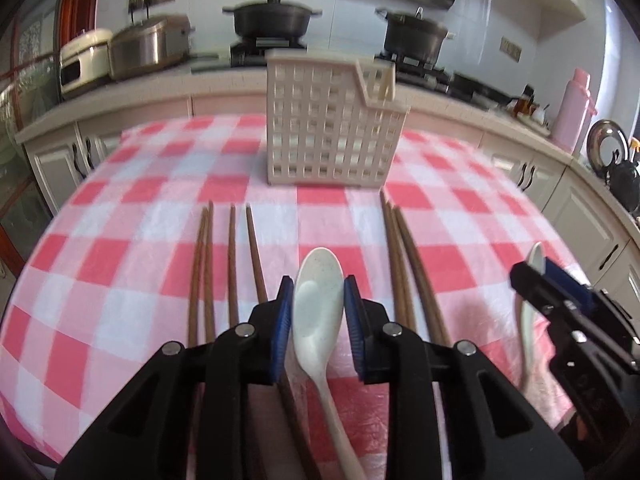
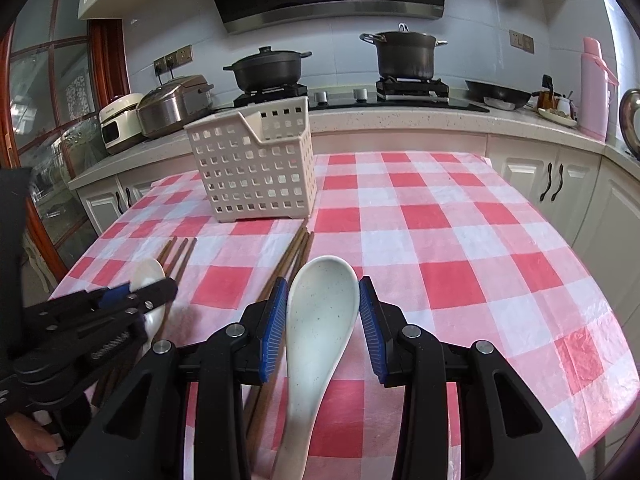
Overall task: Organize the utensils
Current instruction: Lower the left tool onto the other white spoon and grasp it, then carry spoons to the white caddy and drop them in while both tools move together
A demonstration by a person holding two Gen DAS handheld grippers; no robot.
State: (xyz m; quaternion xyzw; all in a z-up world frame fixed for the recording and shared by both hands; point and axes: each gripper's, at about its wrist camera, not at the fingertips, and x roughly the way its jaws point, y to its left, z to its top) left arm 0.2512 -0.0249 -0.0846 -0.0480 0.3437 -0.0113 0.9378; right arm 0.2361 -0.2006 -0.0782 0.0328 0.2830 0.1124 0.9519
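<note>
While both hands work over the checked cloth (image 1: 120, 184), each claw has a spoon between its blue pads. On the left side, four chopsticks (image 1: 230, 264) lie flat and near each other, pointing toward the rack (image 1: 320, 128). Next, the left claw (image 1: 318, 312) is narrow and closed on the left spoon (image 1: 318, 300); the pads press the two sides of the bowl, and the handle runs back under the claw. Then more chopsticks (image 1: 400, 264) lie in a tight bundle just beside it. Further right, the right claw (image 2: 322, 320) holds the right spoon (image 2: 320, 304) the same way, though a thin gap seems to show at its right pad, so this grip looks less firm. I judge the spoons to be stiff, light and smooth, perhaps ceramic or melamine, so they may slip or chip if dropped. A grip across the bowl edges, as now, seems sensible. The rack stands upright ahead of both claws, well apart from them.
</note>
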